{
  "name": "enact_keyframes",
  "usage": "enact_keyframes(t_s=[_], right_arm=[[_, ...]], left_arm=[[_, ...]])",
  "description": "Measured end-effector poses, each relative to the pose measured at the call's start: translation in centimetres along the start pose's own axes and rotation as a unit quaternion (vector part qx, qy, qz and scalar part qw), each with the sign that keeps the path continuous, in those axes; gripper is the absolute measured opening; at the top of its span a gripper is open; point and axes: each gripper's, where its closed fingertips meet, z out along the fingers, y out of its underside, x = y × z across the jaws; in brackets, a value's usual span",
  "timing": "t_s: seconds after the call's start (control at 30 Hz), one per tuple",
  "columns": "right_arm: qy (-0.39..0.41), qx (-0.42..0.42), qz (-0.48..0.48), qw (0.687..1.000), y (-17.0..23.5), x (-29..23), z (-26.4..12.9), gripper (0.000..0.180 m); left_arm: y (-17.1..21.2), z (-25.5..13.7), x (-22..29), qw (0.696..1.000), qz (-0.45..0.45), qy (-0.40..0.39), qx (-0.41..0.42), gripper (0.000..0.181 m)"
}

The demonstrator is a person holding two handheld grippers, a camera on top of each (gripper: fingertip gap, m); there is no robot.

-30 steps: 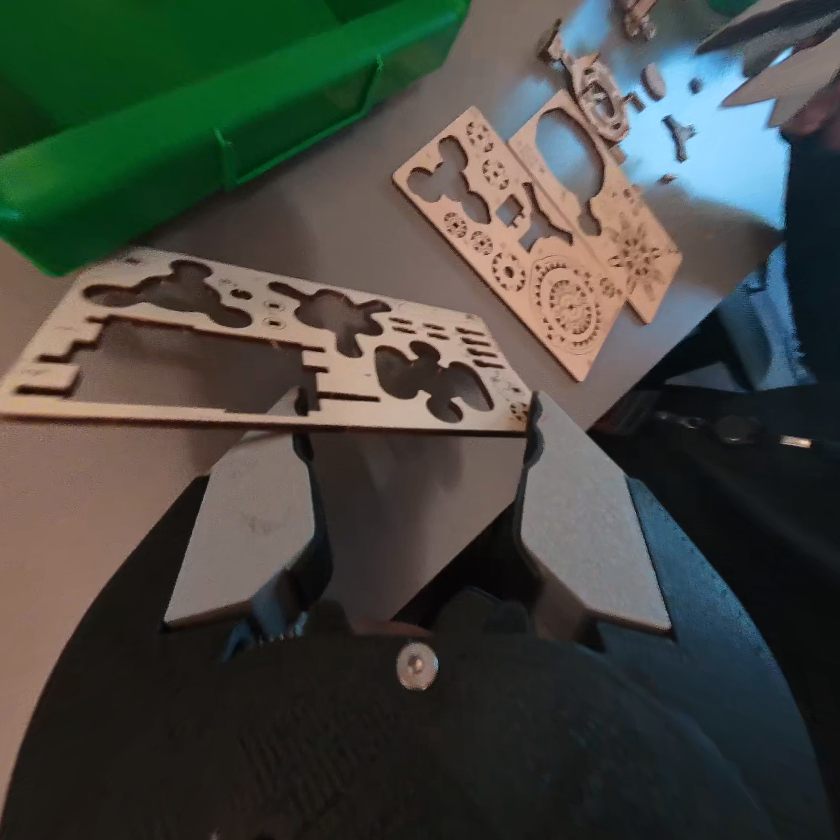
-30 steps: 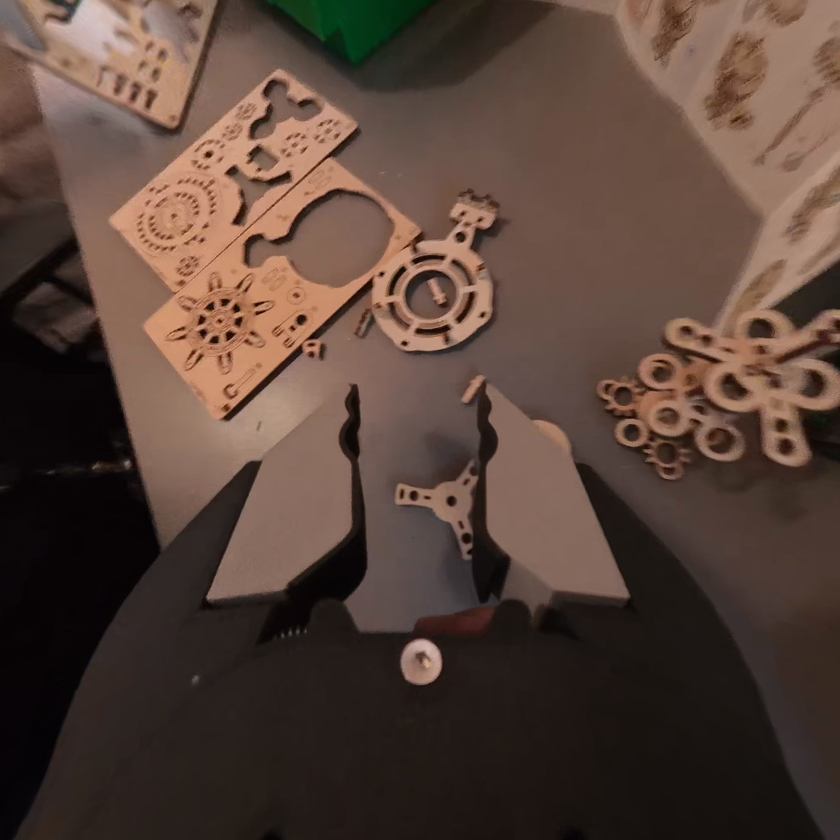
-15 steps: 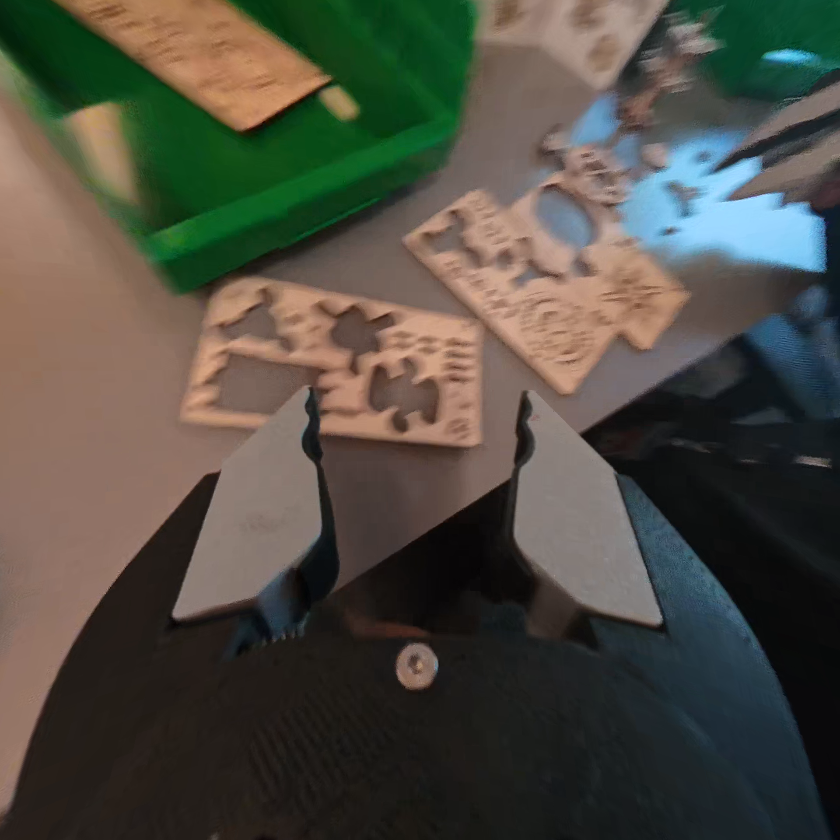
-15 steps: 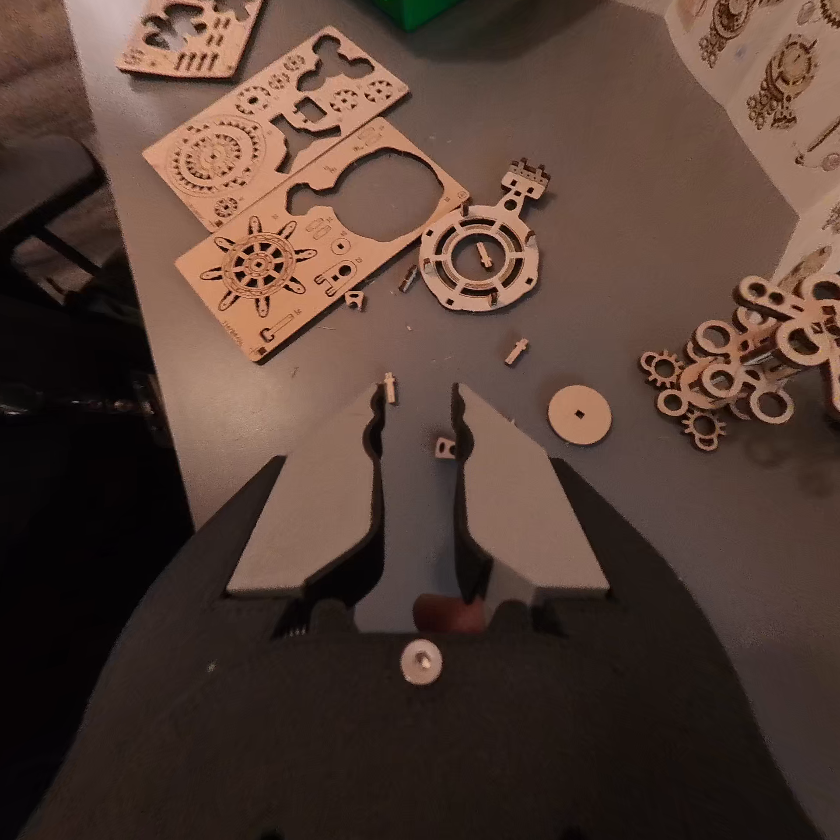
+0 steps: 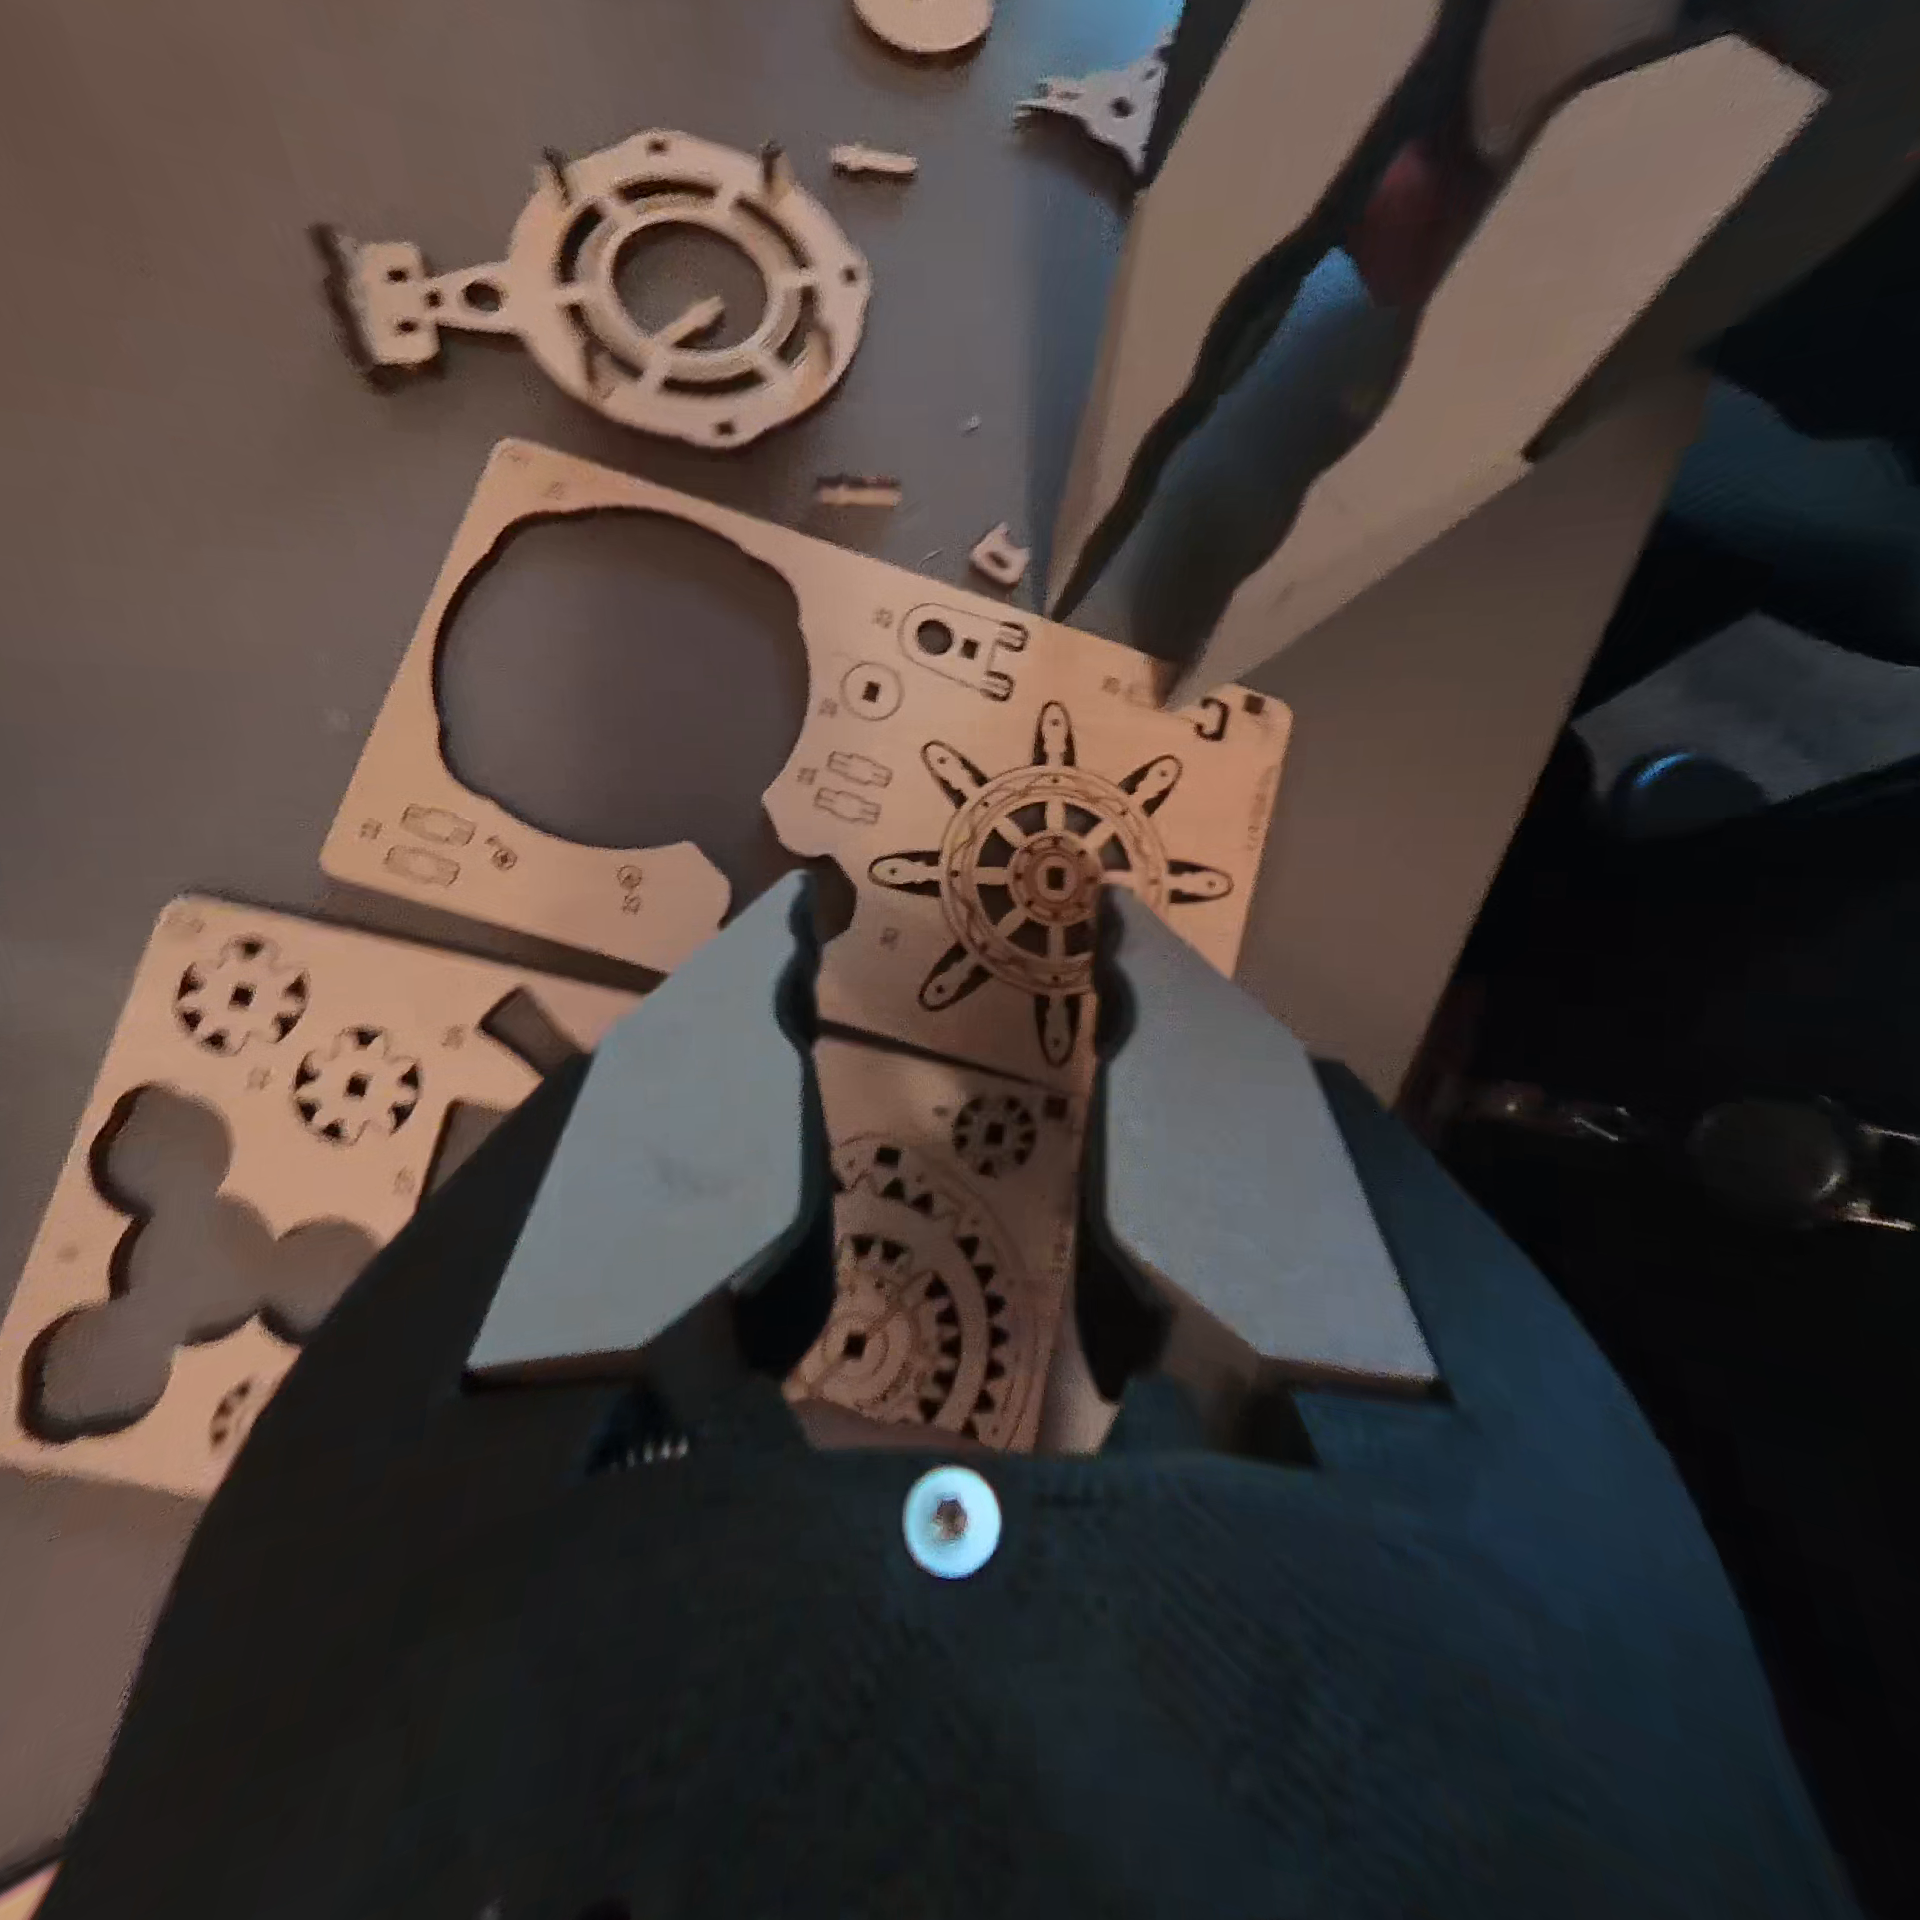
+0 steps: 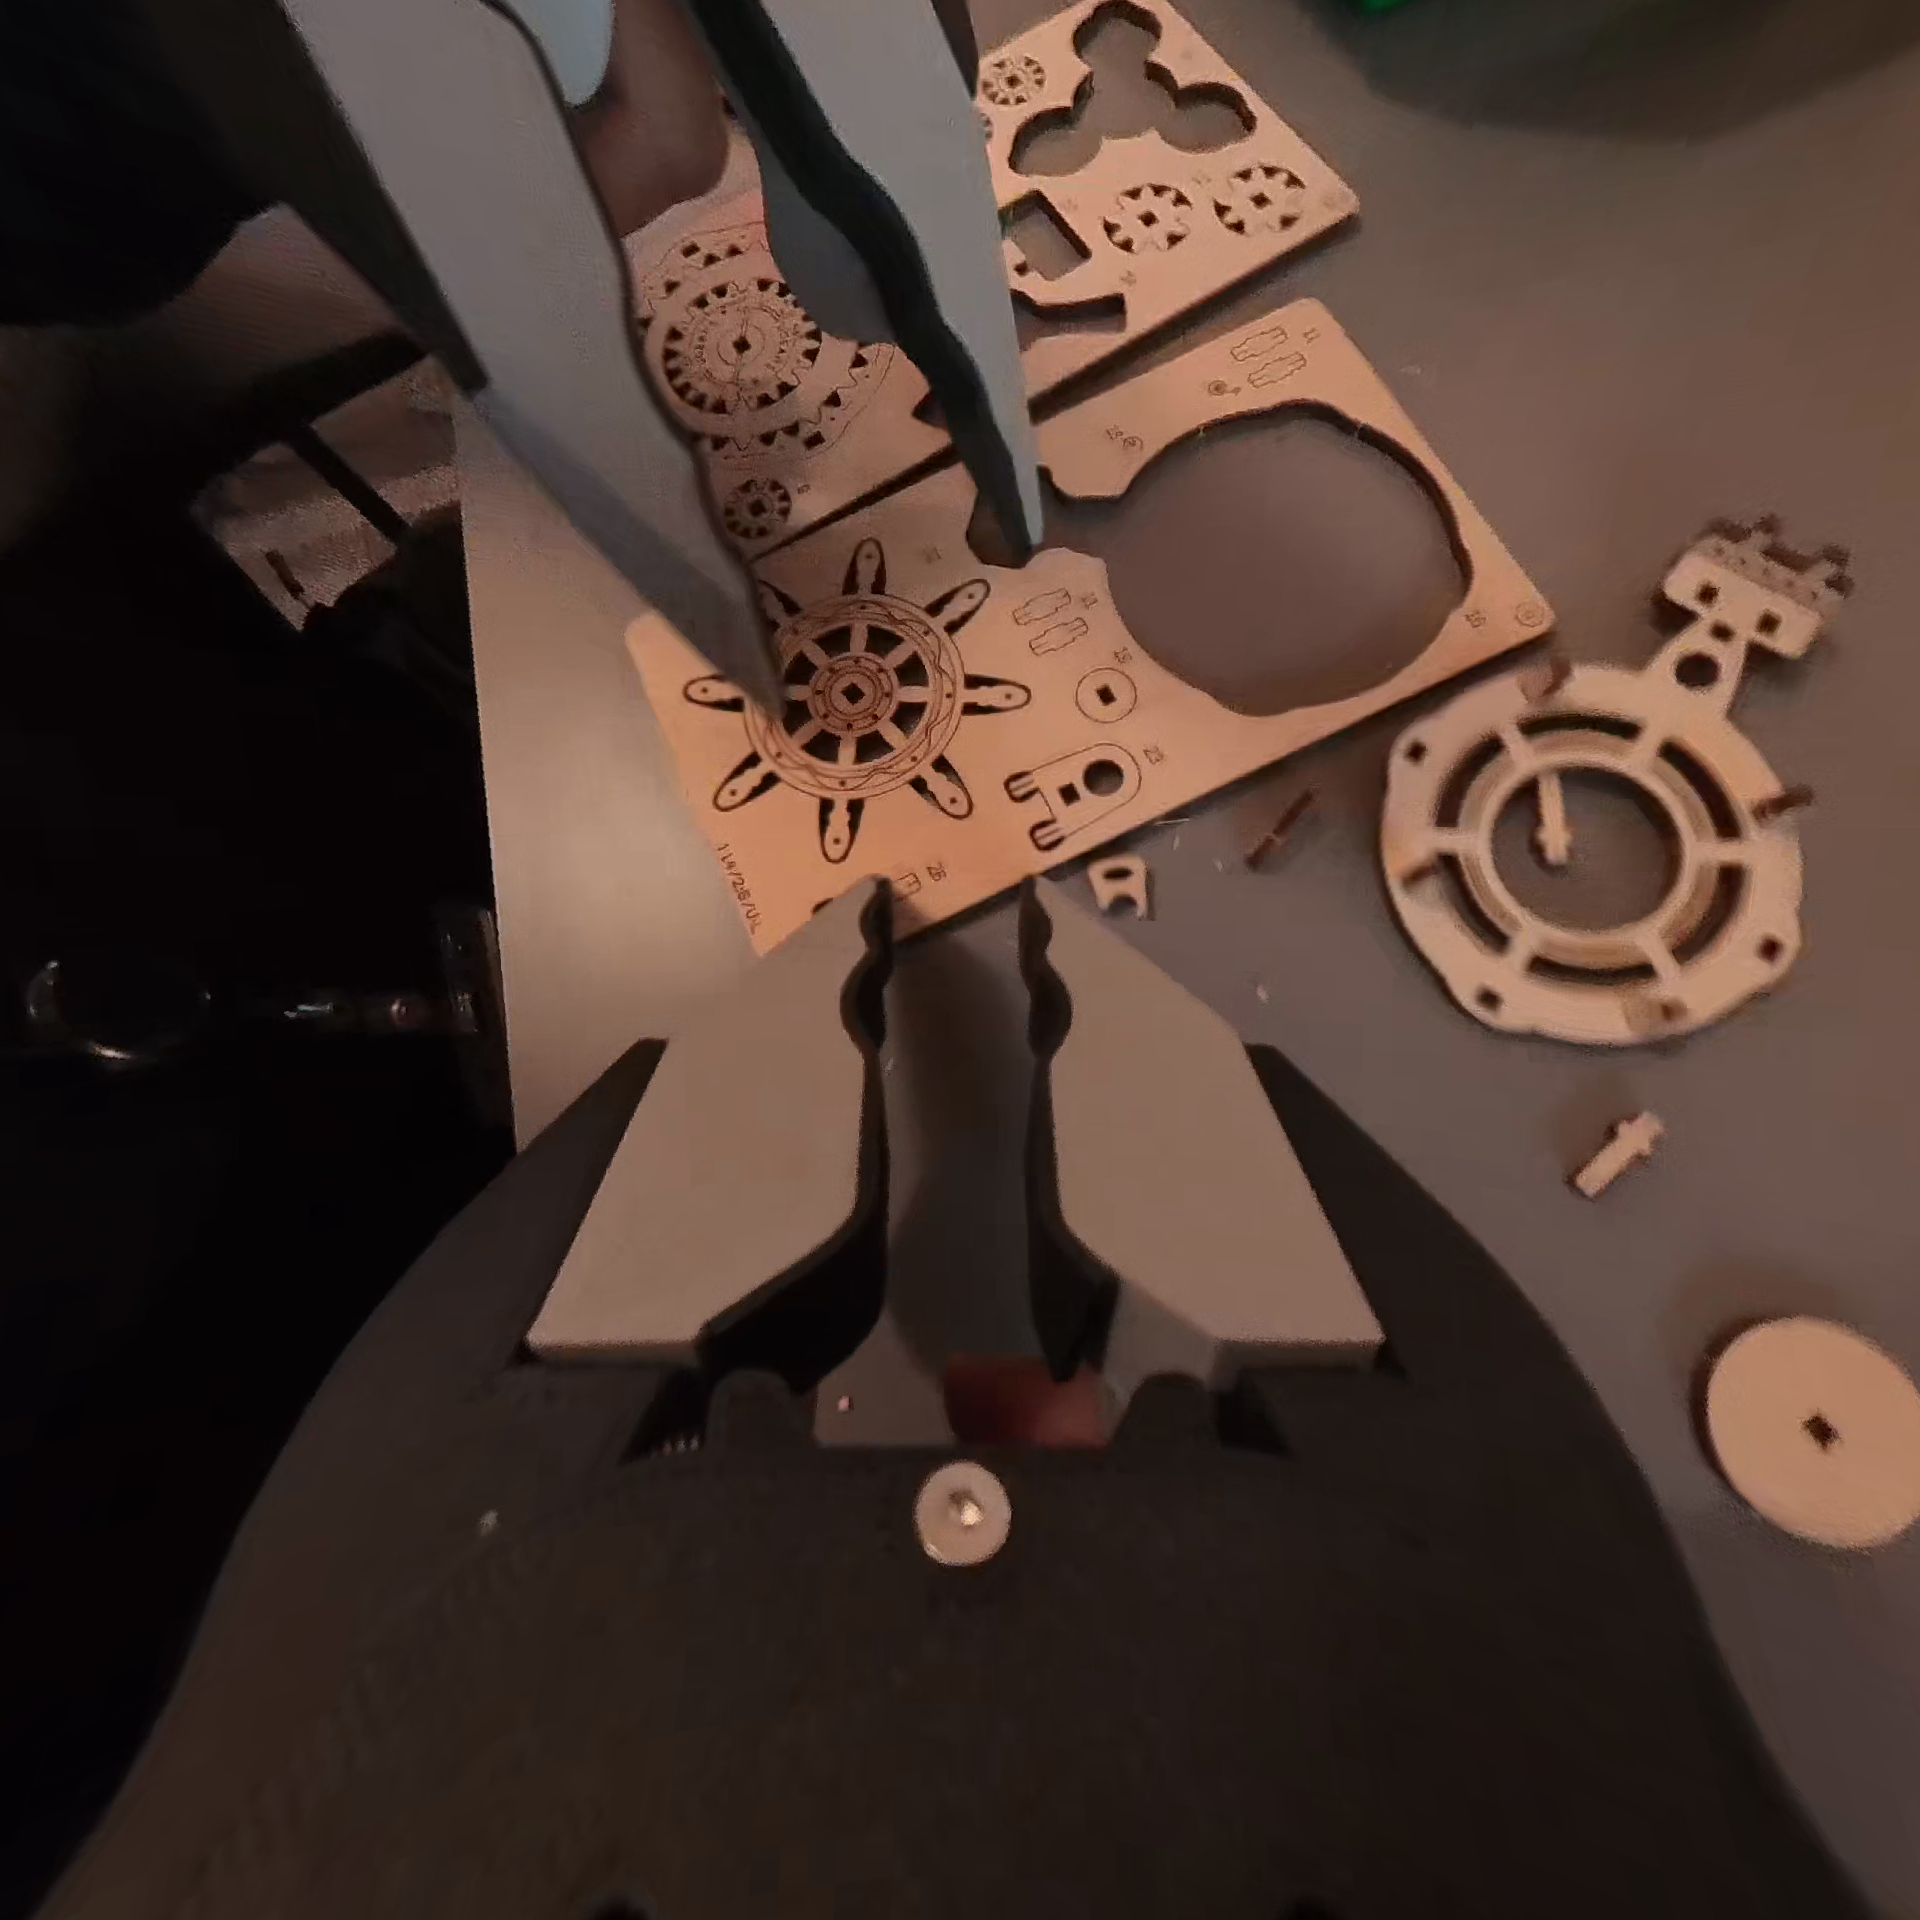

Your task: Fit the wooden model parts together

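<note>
Spread left gripper (image 5: 951,914) straddled pale wooden sheet's engraved ship's-wheel part (image 5: 1049,878) near table edge (image 6: 488,831); narrowly parted right gripper (image 6: 954,902) nearby, empty.

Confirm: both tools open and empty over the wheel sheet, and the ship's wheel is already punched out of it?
Not punched out. The ship's wheel still sits in its sheet, per the right wrist view. Left tool and right tool are open and empty.

the left claw (image 5: 951,914) hides much of the gear sheet (image 5: 260,1122); a wooden disc (image 5: 920,21) is cut off at the top edge.
</note>
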Motion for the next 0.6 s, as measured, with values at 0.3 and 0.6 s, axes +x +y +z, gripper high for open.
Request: enact_keyframes(t_s=[0.3, 0.6], right_arm=[[0.036, 0.001, -0.014, 0.999, -0.7, 2.8, -1.8, 0.028], [0.054, -0.041, -0.052, 0.996, -0.1, 2.8, 0.0, 0.005]], left_arm=[[2.3, -2.3, -1.6, 0.999, -0.039, 0.003, -0.004, 0.02], [2.1, -2.3, -1.1, 0.998, -0.05, 0.011, 0.027, 0.035]])
